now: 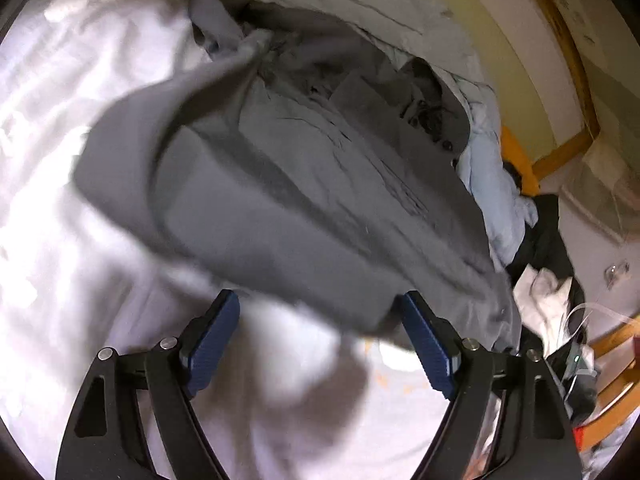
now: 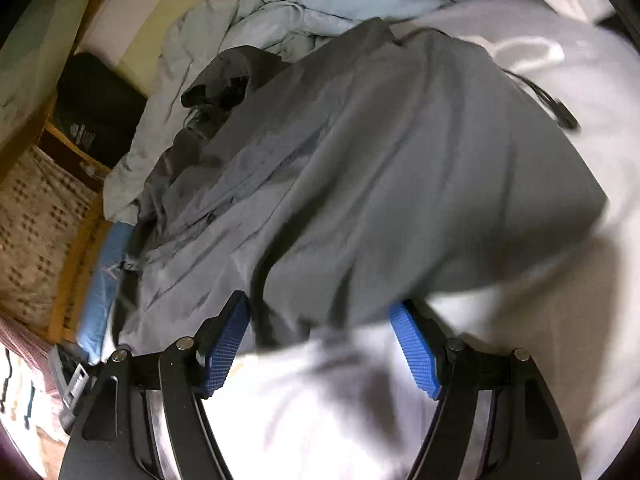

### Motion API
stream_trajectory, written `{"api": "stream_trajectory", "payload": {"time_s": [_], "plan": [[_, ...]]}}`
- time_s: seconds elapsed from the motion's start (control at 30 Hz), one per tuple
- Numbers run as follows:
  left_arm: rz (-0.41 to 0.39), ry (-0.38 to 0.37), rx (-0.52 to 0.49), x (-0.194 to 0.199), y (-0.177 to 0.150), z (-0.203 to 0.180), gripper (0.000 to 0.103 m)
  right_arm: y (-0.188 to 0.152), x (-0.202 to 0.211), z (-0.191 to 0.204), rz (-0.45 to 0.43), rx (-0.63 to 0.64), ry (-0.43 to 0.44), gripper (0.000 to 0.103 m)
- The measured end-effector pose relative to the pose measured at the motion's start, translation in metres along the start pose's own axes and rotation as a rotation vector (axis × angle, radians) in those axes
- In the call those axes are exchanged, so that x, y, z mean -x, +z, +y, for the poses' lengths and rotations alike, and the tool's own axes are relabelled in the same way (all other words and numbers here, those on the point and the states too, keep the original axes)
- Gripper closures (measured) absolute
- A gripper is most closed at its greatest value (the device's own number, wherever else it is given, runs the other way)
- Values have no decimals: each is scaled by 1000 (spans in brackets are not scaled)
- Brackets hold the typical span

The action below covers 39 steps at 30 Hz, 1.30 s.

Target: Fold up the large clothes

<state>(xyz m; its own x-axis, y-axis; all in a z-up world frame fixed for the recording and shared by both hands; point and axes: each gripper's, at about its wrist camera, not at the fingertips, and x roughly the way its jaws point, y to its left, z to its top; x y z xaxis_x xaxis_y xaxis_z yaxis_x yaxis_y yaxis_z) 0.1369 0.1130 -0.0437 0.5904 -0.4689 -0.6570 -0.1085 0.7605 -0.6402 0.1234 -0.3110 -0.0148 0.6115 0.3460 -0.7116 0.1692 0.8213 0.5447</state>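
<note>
Both the left tongs (image 1: 320,340) and right tongs (image 2: 318,340) gape wide, empty. The grey jacket (image 1: 304,184) lies on the white bedsheet (image 1: 60,160); its near hem sits just beyond the pads, bare sheet nearer.

Cloth, Ribbed Pads and Wood

The grey jacket (image 2: 400,168) is thin, matt woven cloth with a faint sheen. The white bedsheet (image 1: 60,140) is soft, creased cotton-like cloth. The fingers (image 1: 212,344) carry ribbed blue pads on matt black plastic. The bed frame (image 1: 568,52) is varnished wood.
</note>
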Motion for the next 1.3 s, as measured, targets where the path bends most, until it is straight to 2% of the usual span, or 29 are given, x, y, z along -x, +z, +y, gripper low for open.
{"api": "stream_trajectory", "payload": {"time_s": [0.07,0.13,0.17,0.2,0.23,0.27,0.3,0.37,0.4,0.5,0.63,0.77,0.87,0.93,1.03,1.13,1.17,1.2,1.27,1.3], "plan": [[-39,32,-2,-5,13,-3,24,10,-4,-2,-8,-18,-1,28],[-49,77,-22,-13,22,-7,31,19,-8,-7,-14,-50,6,28],[-55,96,-17,-17,25,-6,41,25,-11,-11,-20,-76,11,29],[-68,115,-14,-21,28,-4,56,29,-13,-14,-30,-95,9,36],[-90,143,-22,-25,28,-4,65,34,-17,-16,-53,-116,-19,44],[-112,159,-41,-26,29,-6,80,38,-20,-18,-67,-112,-32,57],[-127,183,-74,-26,28,-10,85,40,-23,-18,-74,-97,-36,65],[-153,243,-146,-19,21,-24,89,38,-19,-12,-95,-72,-86,73],[-162,266,-175,-13,17,-30,90,35,-12,-6,-111,-36,-114,80],[-188,262,-201,13,5,-39,91,18,19,14,-175,100,-176,86],[-214,285,-263,47,-23,-52,92,-4,62,28,-237,187,-221,89],[-205,283,-227,81,-61,-43,92,-36,99,29,-242,179,-217,89],[-203,302,-229,109,-99,-29,92,-78,128,20,-237,198,-222,89],[-187,311,-191,123,-119,-13,92,-110,141,12,-218,209,-225,89],[-154,323,-168,121,-133,3,84,-143,140,4,-183,252,-255,88],[-124,394,-151,114,-133,6,56,-140,124,-15,-119,192,-268,83],[-119,423,-141,115,-132,5,40,-135,120,-23,-87,140,-253,76],[-112,464,-135,116,-131,4,25,-131,119,-31,-53,91,-243,65],[-123,498,-128,127,-133,7,20,-127,121,-46,-11,14,-233,47],[-137,495,-128,133,-135,8,20,-126,125,-53,-10,-24,-214,45]]}}
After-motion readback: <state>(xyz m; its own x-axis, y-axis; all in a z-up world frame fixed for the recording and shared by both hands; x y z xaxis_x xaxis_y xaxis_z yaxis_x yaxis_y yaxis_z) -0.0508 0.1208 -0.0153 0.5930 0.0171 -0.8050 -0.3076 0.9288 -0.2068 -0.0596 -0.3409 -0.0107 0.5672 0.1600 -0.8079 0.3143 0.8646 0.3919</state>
